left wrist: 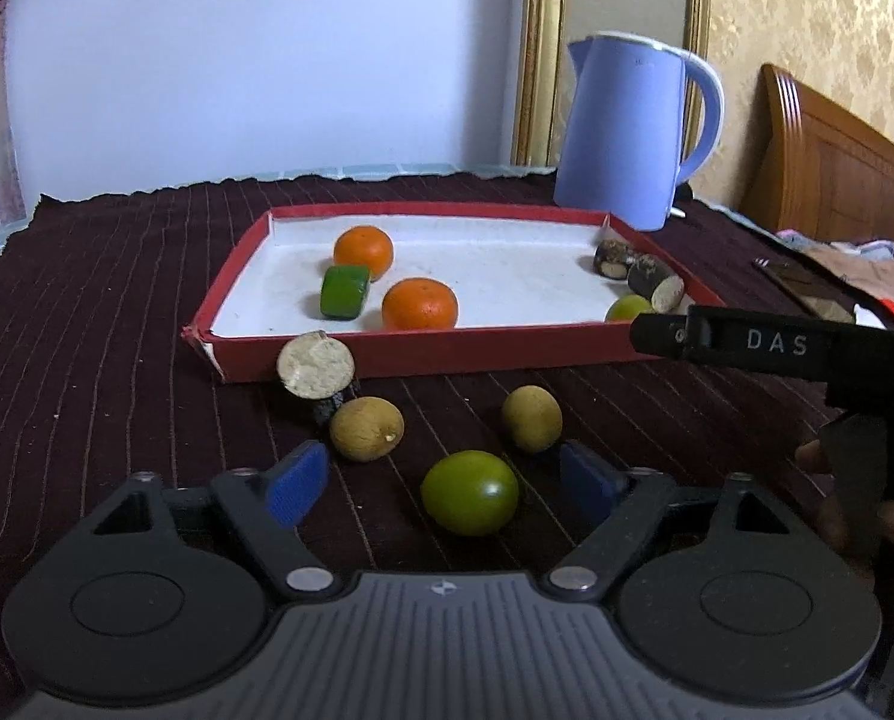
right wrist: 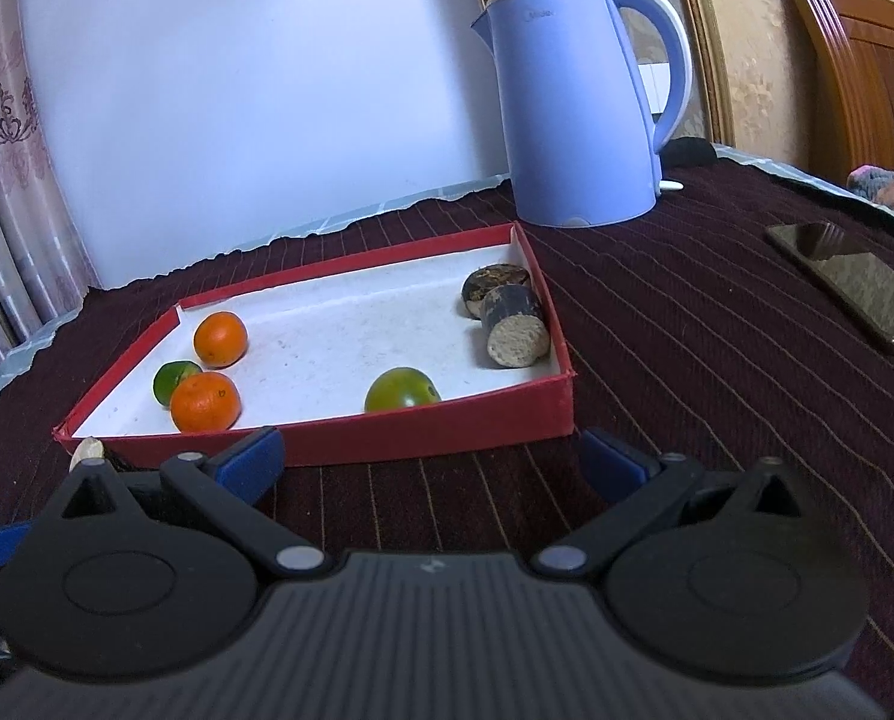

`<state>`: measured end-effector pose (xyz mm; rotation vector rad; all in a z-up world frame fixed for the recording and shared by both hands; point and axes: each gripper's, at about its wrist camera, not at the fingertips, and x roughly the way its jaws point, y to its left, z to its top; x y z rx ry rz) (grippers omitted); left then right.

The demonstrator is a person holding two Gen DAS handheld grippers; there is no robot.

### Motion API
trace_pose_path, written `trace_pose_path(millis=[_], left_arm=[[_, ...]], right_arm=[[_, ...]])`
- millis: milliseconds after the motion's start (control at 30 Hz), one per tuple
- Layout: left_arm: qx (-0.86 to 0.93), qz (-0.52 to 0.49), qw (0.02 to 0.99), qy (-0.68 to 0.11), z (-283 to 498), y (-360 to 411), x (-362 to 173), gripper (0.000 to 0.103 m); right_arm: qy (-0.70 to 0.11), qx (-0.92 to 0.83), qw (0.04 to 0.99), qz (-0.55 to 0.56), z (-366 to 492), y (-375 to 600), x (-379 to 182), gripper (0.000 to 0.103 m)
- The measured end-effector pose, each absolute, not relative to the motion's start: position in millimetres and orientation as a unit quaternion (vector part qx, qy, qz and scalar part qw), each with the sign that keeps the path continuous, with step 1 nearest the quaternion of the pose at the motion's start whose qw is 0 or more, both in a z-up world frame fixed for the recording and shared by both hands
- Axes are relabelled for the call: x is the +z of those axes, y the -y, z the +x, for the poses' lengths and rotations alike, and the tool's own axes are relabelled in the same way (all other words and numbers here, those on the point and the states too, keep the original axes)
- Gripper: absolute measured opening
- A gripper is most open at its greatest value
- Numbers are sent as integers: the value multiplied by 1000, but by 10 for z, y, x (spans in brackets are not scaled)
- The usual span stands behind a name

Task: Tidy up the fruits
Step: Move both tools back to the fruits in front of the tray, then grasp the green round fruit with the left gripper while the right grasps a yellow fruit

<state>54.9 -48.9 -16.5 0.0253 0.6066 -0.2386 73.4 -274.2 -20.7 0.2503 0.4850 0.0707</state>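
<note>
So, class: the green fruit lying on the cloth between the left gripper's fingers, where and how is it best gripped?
Grip the green fruit across its widest middle, coming straight forward and low. It is round, and the open left gripper already straddles it, so side contact seems surest.

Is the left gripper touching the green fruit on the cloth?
Apart. In the left wrist view, the left gripper is open, and dark cloth shows between each blue pad and the green fruit.

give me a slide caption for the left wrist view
Open left claw nears a green fruit on the cloth, in front of the red tray.
</note>
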Motion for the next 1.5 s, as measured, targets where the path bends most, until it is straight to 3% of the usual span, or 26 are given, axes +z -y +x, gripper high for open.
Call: trace_pose_path(millis=[100, 167, 300, 533, 733, 800, 933, 1233, 1300, 1333, 1500], left_arm=[[-121, 23, 939, -320, 624, 558, -207, 56], [-120, 35, 937, -325, 634, 611, -237, 54], [-124, 46, 939, -317, 595, 657, -253, 36], [-118, 30, 942, -314, 548, 561, -236, 34], [-82, 17, 947, -311, 489, 305, -206, 34], [-71, 13, 948, -309, 484, 226, -198, 34], [-61, 11, 949, -310, 489, 145, -217, 34], [-63, 19, 950, -306, 466, 159, -240, 34], [-63, 20, 950, -306, 469, 161, -240, 34], [-63, 20, 950, -305, 470, 164, -239, 34], [-59, 21, 950, -307, 476, 180, -233, 34]], right_arm=[[-239, 35, 962, 125, 734, 2746, -207, 103], [-240, 35, 962, 126, 741, 2749, -209, 103], [-240, 39, 961, 128, 739, 2755, -210, 103], [-226, 102, 962, 118, 692, 2690, -186, 103], [-247, 144, 957, 43, 668, 2393, -155, 103], [-252, 151, 956, 0, 659, 2238, -152, 96], [-276, 158, 946, -63, 690, 1967, -174, 94], [-301, 196, 931, -72, 807, 1815, -218, 57], [-301, 199, 930, -69, 797, 1814, -202, 32], [-301, 198, 930, -68, 800, 1810, -198, 26], [-296, 191, 934, -58, 727, 1866, -197, 25]])
